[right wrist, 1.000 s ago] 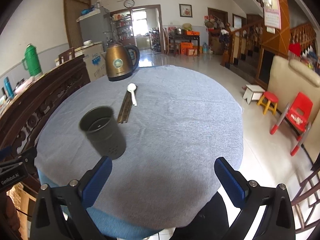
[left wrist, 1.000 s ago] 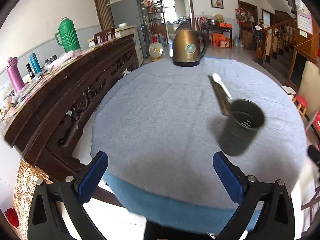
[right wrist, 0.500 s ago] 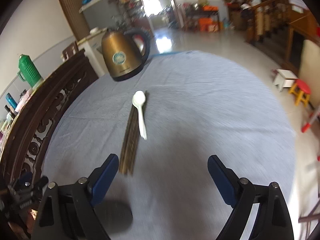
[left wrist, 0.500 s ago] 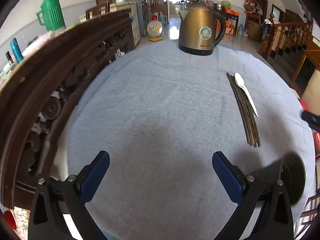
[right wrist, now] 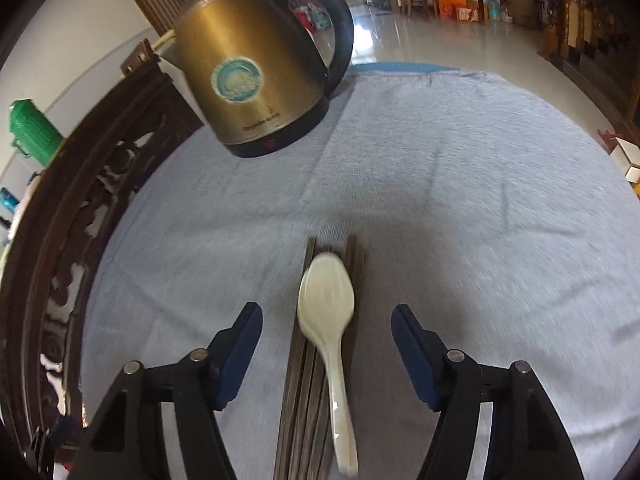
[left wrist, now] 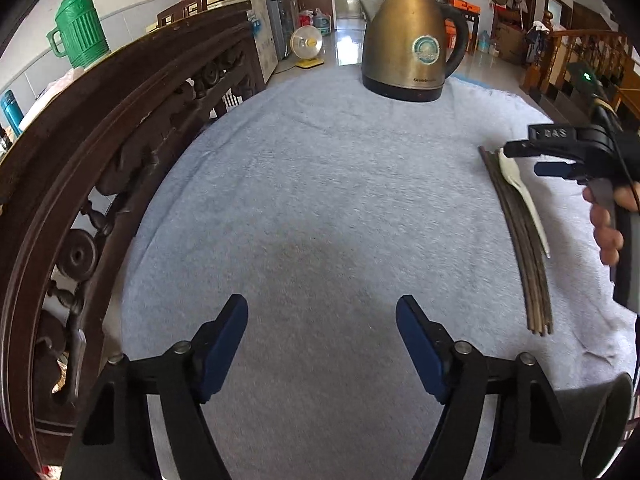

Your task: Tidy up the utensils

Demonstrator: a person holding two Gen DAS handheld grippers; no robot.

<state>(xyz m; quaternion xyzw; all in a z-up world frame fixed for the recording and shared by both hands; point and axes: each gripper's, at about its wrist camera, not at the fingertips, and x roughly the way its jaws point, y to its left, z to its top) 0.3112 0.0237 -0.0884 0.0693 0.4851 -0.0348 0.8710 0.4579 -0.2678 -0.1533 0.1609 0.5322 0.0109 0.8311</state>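
One glossy white spoon [right wrist: 326,320], oval-bowled with a slim tapering handle, lay on a bundle of thin dark brown chopsticks [right wrist: 306,400] on the nubby blue-grey cloth [right wrist: 460,200], nearer the camera than the kettle [right wrist: 248,76], a rounded brass-coloured metal pot with a black base and handle. The right gripper [right wrist: 326,344] straddled spoon and chopsticks, its blue-padded jaws just closing yet clear of both, gripping nothing. Left of the kettle ran a carved dark wood rail [left wrist: 100,160], and the left gripper [left wrist: 322,344], jaws also just closing and empty, hung over bare cloth nearer the camera than the kettle.
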